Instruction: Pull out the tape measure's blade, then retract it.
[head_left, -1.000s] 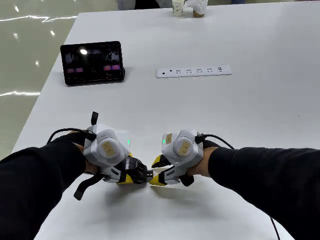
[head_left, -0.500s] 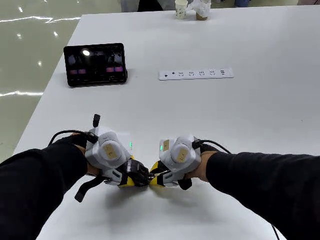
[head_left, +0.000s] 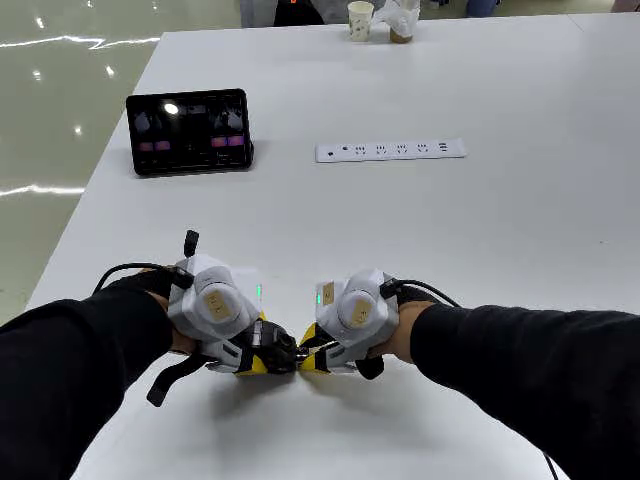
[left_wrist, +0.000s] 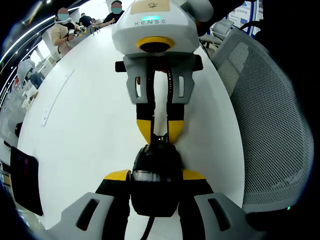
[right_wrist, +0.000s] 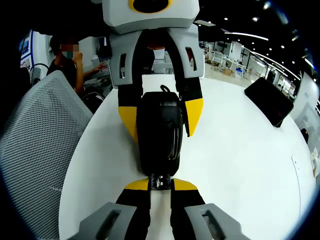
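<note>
While the left gripper (left_wrist: 155, 176) clamps the black, rounded plastic tape measure (right_wrist: 159, 132), the right gripper (right_wrist: 160, 186) pinches its metal end hook (right_wrist: 160, 180), both low over the white table (head_left: 450, 230), well apart from the long white power strip (head_left: 390, 150), toward the person.

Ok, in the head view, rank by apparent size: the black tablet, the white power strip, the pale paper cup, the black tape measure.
1. The black tablet.
2. The white power strip: longer but far thinner.
3. The pale paper cup and black tape measure: alike; cup far off, measure half hidden.
</note>
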